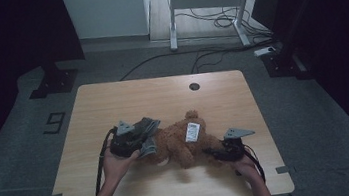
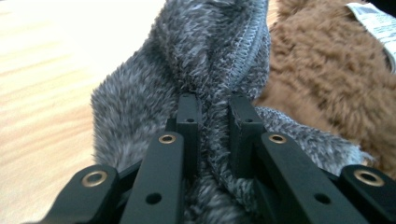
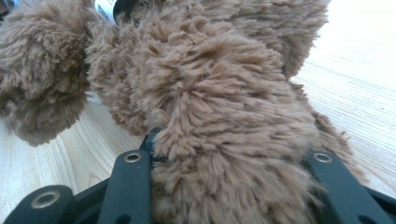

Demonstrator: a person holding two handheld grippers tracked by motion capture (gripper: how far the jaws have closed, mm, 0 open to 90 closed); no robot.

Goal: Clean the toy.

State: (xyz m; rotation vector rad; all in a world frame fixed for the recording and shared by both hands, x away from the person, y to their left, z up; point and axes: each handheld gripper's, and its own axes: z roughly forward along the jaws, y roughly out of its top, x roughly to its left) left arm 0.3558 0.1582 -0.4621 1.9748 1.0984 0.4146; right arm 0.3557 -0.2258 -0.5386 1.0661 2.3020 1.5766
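Observation:
A brown plush bear [image 1: 183,144] lies on the wooden table [image 1: 112,100], with a white label [image 1: 193,131] on its body. A grey fuzzy cloth [image 1: 147,127] lies bunched at the bear's left end. My left gripper [image 2: 212,105] is shut on a fold of that grey cloth [image 2: 196,60], its jaws close together with the fabric pinched between them. My right gripper [image 1: 215,152] is shut on a thick brown limb of the bear [image 3: 224,140] at its right end; the fur hides the fingertips.
A round cable hole [image 1: 194,86] sits near the table's far edge. A desk frame [image 1: 211,3] and loose cables [image 1: 223,21] stand on the floor beyond the table. Bare wood lies to the left and along the far side.

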